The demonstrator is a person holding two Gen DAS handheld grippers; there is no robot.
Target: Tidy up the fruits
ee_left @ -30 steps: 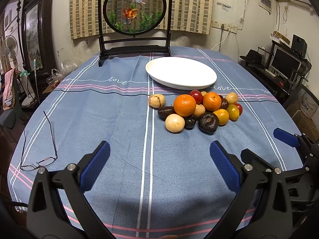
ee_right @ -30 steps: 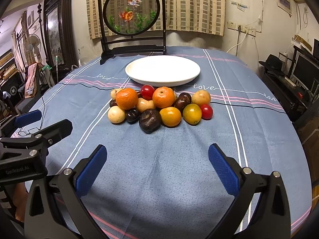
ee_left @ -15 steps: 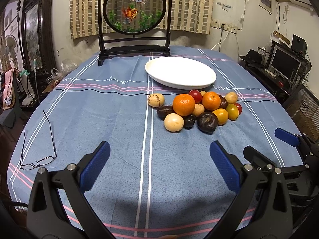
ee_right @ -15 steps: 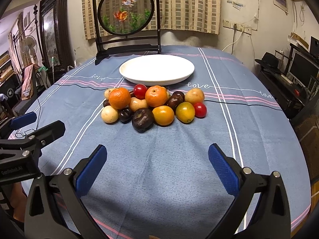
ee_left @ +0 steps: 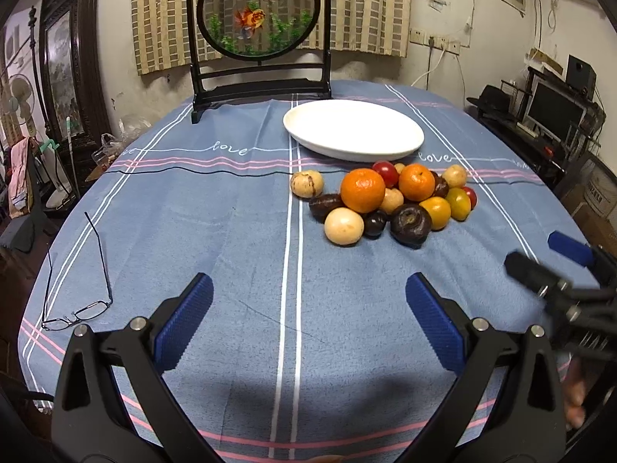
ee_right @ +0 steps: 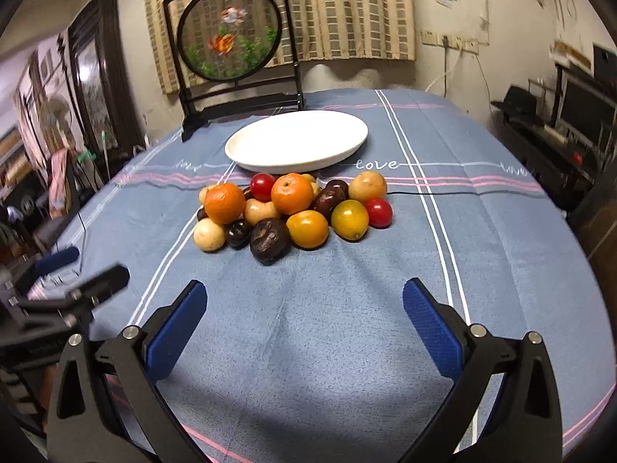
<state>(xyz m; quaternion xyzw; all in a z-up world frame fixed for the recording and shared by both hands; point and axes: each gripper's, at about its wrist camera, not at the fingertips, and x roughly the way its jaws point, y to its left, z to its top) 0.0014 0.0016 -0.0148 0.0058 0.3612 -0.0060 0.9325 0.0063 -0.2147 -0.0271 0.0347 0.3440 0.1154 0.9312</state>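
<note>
Both the left gripper [ee_left: 308,316] and right gripper [ee_right: 304,322] are spread wide, empty. The fruit pile [ee_right: 289,212] sits mid-frame just below the white plate [ee_right: 297,141]. Nudge one tangerine [ee_right: 292,193] and the round ones probably roll apart across the worktop [ee_right: 347,328].

Fruit pile [ee_left: 389,204] lies just before the white plate [ee_left: 353,131]; the left hand-held gripper [ee_left: 308,316] gapes empty.

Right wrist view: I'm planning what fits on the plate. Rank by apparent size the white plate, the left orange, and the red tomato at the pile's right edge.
1. White plate
2. Left orange
3. Red tomato
The gaps are clear despite the plate lying farther back.
</note>
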